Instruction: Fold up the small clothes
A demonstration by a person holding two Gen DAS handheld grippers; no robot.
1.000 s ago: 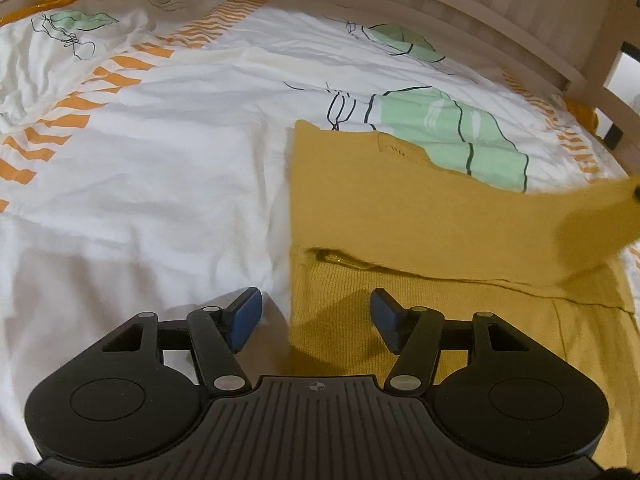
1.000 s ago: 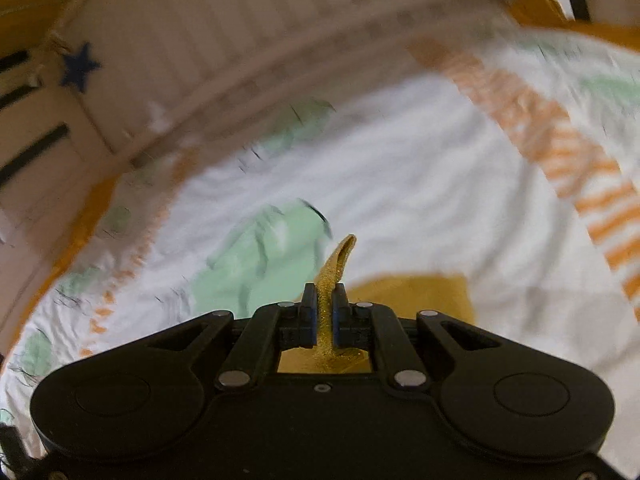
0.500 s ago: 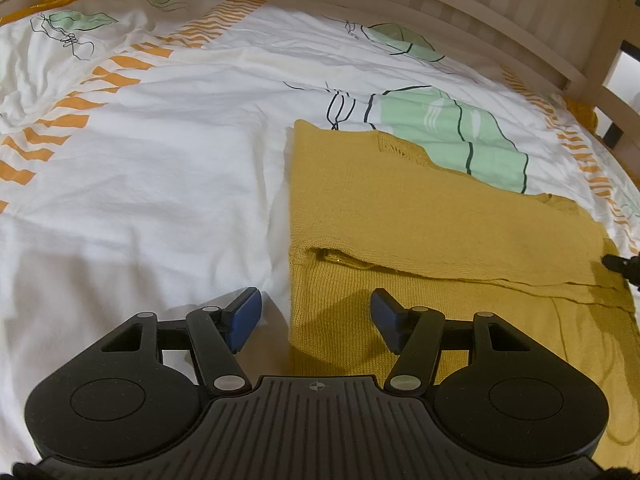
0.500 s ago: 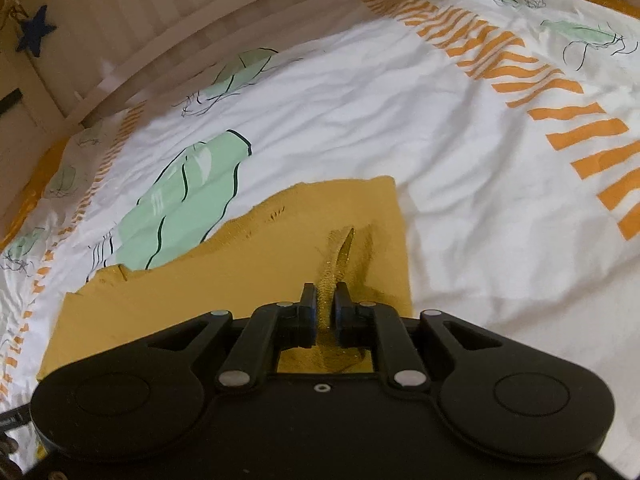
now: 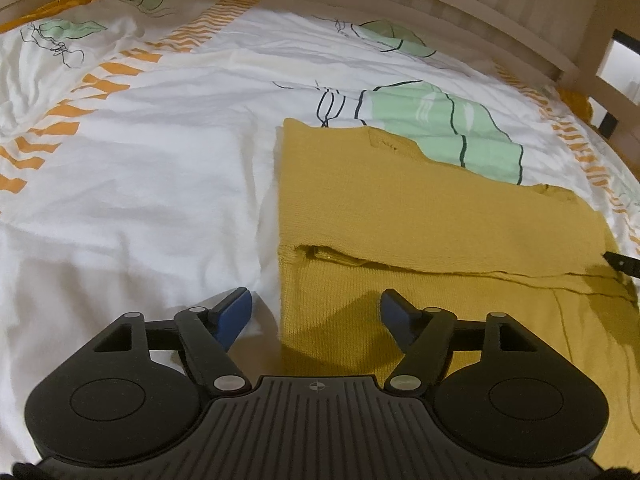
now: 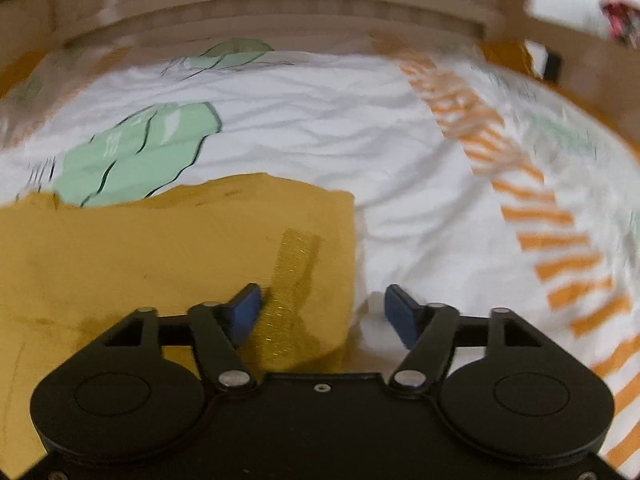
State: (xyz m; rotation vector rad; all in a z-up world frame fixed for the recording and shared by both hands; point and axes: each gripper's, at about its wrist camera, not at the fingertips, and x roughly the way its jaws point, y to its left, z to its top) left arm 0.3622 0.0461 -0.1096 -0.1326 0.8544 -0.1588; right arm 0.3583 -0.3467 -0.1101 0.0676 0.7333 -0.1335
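Mustard garment (image 5: 420, 216) folded on duvet (image 5: 160, 184).

Light: you are working in soft, warm indoor light, fairly even across the white bedsheet (image 5: 160, 184).
Shadows: your left gripper (image 5: 316, 312) casts a dark shadow on the yellow garment (image 5: 420, 216) just ahead of its fingers.
Blur: your right wrist view is smeared, worst on the sheet's orange stripes to the garment's right.
Sharpness: your left wrist view is crisp.
Distortion: the bed rail (image 5: 480, 8) beyond the garment bows at the edges.
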